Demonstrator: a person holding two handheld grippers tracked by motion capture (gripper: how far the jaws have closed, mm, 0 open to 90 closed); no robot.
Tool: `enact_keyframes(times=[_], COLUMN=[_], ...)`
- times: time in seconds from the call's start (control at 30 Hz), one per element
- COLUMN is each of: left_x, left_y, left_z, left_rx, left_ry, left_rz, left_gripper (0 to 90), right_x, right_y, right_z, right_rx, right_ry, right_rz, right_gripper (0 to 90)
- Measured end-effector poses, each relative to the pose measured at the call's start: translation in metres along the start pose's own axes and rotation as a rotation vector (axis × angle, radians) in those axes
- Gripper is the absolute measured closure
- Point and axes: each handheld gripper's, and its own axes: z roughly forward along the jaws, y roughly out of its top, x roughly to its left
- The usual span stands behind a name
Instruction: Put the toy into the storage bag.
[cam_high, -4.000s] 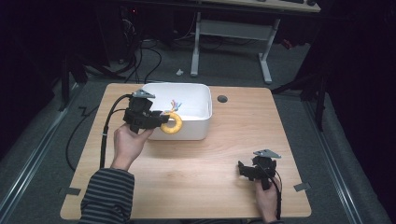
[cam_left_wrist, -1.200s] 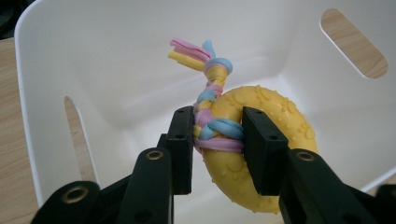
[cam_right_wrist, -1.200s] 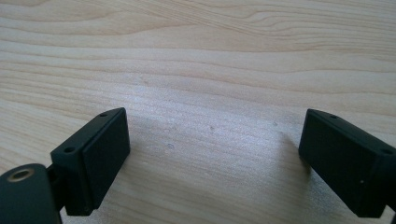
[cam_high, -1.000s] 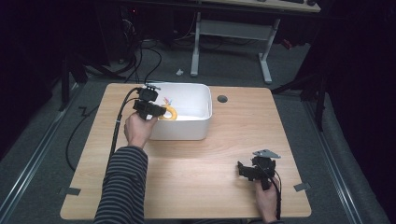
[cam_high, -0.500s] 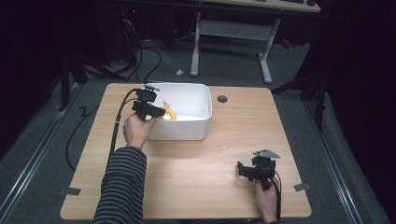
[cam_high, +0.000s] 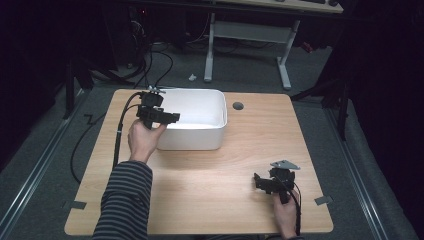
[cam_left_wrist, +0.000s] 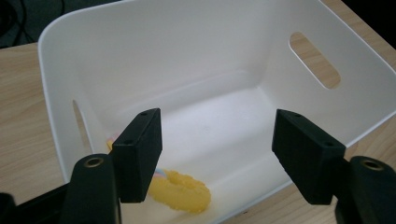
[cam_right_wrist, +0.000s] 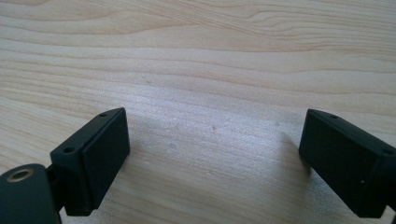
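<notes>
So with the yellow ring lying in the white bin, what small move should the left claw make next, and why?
Probably lift the left claw up and back out of the white bin. Its jaws have just been opening and stand wide with nothing between them, and the yellow ring lies loose on the bin floor below, so the drop looks done.

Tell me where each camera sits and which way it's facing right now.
High view: above the person's side, looking forward and down on the wooden table; forearms, left gripper and right gripper show.
Left gripper view: on the left gripper, looking into the white bin at the yellow ring; jaws just opened, nothing between.
Right gripper view: on the right gripper, facing bare tabletop; jaws apart.
Shared: the bin, in the high and left gripper views.
</notes>
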Motion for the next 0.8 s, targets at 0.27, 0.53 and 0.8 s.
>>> enact_keyframes(times=[0.27, 0.53, 0.8], left_x=[0.0, 0.003, 0.006], left_y=[-0.01, -0.02, -0.027], left_z=[-0.021, -0.038, -0.053], left_rx=[-0.049, -0.08, -0.113], left_ry=[0.028, 0.044, 0.044], left_rz=[0.011, 0.013, 0.013], left_gripper=[31.0, 29.9, 29.5], right_x=[0.0, 0.0, 0.0], right_y=[0.0, 0.0, 0.0], right_z=[0.0, 0.0, 0.0], right_rx=[0.0, 0.0, 0.0], right_ry=[0.0, 0.0, -0.001], right_rz=[0.0, 0.0, 0.0], right_gripper=[8.5, 8.5, 8.5])
